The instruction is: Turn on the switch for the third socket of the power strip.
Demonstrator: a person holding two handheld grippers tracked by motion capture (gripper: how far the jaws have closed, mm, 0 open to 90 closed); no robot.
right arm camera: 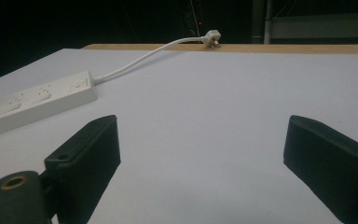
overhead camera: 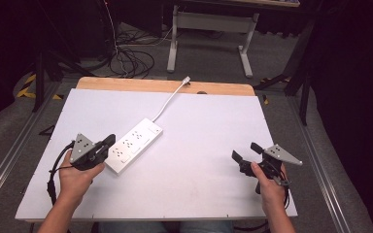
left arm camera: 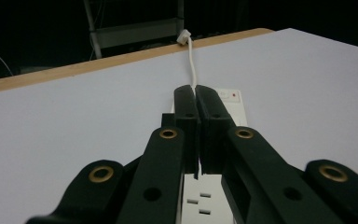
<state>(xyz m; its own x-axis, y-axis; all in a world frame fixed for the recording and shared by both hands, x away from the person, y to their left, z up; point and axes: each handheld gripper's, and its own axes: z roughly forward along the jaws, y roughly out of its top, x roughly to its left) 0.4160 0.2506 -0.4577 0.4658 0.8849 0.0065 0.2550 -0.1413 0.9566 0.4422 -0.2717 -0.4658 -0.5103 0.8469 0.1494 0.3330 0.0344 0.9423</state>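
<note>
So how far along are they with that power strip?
Early on. The power strip lies flat, its plug loose at the table's far edge. The shut left gripper hovers over the strip's near end; the open right gripper waits apart. Handling the strip remains.

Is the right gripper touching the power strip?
Apart. The high view shows the right gripper across bare white table from the power strip; the right gripper view shows its jaws open, the strip off to one side.
</note>
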